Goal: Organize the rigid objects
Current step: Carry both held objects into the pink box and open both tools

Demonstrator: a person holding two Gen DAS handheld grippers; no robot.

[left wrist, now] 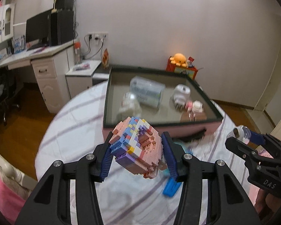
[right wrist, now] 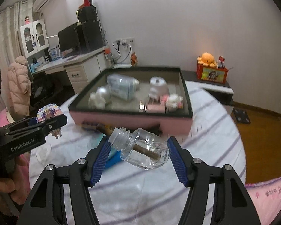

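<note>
L gripper (left wrist: 138, 150): clamped on brick model (left wrist: 138, 144), held betw. pads above bedsheet (left wrist: 69, 131).
R gripper (right wrist: 138, 155): clamped on clear bottle (right wrist: 144, 150), lying sideways, neck at 10 o'clock.
Tray (right wrist: 185, 86): 12 o'clock of both, already w/ items.

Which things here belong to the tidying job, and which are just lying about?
Part of the job:
- brick model, held in the left gripper
- clear bottle, held in the right gripper
- pink box, already holding several items
- blue block on the bed

Just lying about:
- orange octopus plush
- monitor on the desk
</note>
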